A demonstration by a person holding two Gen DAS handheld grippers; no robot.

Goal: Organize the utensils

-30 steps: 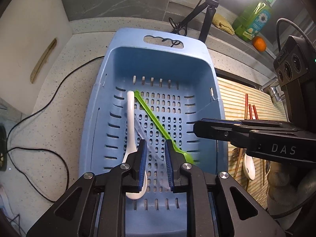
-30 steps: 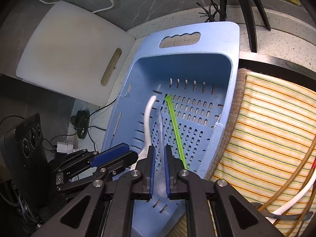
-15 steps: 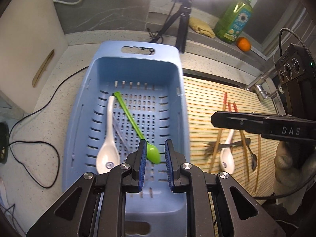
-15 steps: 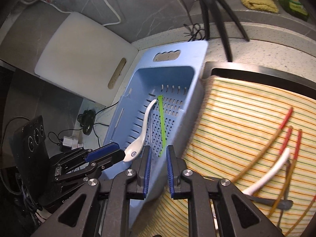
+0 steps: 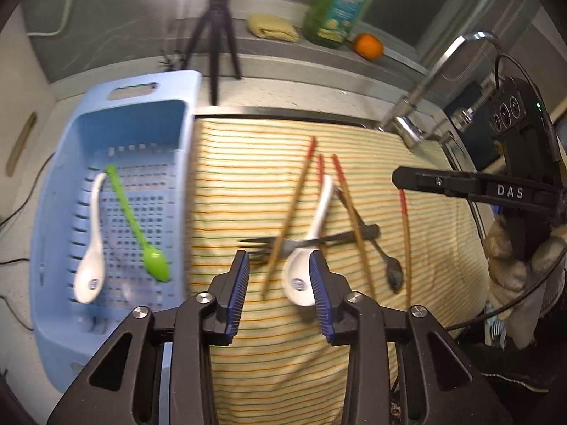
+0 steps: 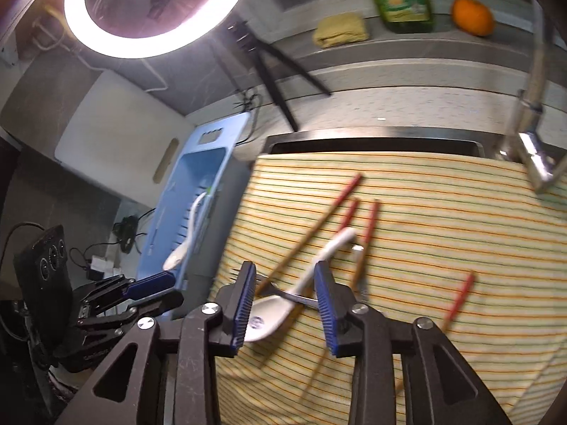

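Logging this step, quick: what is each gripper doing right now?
Left gripper: jaws just opened, holding nothing, above the white spoon on the striped cloth.
Right gripper: jaws just opened, also empty.

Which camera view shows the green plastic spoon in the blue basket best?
The left wrist view: the green plastic spoon lies fully visible, slightly blurred, in the blue perforated basket. The right wrist view shows only a green sliver behind the basket wall.

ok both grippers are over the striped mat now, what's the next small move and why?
Probably lower the left gripper onto the white spoon on the striped mat. Its jaws have just been opening, hold nothing, and the spoon's bowl sits between its fingers in the left wrist view. A white and a green spoon already lie in the blue basket.
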